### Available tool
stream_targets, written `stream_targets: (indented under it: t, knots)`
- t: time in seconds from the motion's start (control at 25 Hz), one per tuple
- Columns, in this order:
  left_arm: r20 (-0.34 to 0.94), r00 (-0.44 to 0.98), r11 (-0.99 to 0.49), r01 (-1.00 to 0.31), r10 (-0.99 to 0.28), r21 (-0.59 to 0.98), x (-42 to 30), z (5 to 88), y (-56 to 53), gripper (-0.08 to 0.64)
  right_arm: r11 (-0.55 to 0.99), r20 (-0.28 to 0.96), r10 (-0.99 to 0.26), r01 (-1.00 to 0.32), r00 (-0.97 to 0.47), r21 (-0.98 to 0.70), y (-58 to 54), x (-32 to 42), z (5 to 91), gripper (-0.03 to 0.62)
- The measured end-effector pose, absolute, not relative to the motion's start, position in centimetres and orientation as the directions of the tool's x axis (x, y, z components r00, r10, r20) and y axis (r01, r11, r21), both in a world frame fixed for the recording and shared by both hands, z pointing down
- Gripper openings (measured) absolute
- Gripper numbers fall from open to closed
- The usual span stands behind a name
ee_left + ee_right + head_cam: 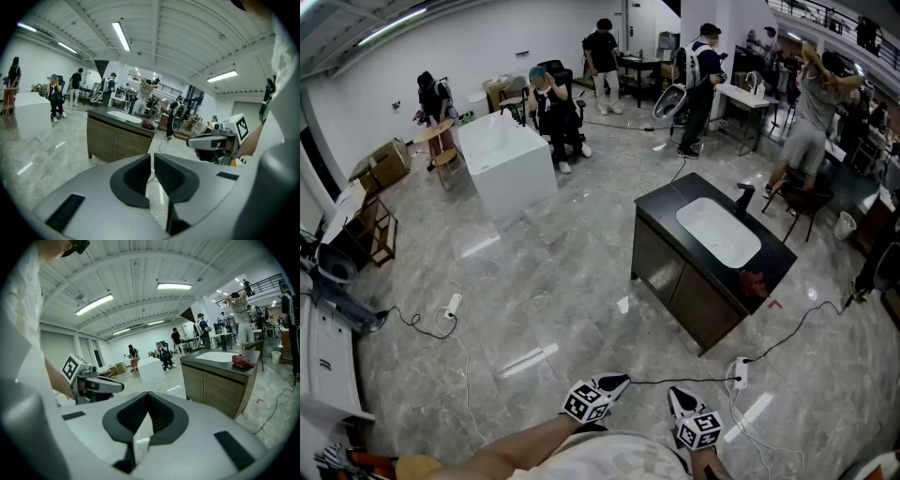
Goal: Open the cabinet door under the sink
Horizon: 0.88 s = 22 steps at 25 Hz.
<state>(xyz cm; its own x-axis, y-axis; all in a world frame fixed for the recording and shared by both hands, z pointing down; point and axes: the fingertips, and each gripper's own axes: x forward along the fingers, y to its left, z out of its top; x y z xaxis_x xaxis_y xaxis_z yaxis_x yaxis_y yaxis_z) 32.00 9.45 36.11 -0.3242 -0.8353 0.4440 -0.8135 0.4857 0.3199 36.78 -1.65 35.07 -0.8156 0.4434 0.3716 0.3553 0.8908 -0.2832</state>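
Observation:
The dark sink cabinet (675,281) stands on the floor ahead and to the right, with a white basin (719,232), a black faucet (744,197) and a red cloth (753,281) on top. Its two front doors look shut in both gripper views. My left gripper (617,382) and right gripper (675,394) hover low, well short of it. In the left gripper view the left gripper (152,157) shows a narrow slit between its jaws, holding nothing, with the cabinet (117,140) beyond. The right gripper (147,394) has its tips together and empty; the cabinet (218,390) sits to its right.
A power strip (741,372) and its cables lie on the floor between me and the cabinet. A white bathtub (506,159) stands at the back left, another power strip (453,305) lies left. Several people, chairs and tables fill the far side.

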Motion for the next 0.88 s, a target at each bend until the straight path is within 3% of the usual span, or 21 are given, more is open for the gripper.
stream_targets:
  t: [0.36,0.88]
  knots:
    - [0.436,-0.302,0.463,-0.822,-0.848,0.33,31.3,36.1,11.2,0.032,0.898,0.306,0.388,0.281,-0.869,-0.34,-1.1,36.1,34.2,0.014]
    - [0.426,-0.308,0.467,-0.815,-0.851,0.343,29.1,36.6,17.4,0.032,0.93,0.395,0.339,0.24,-0.854,-0.279,4.0,34.5,35.5,0.014]
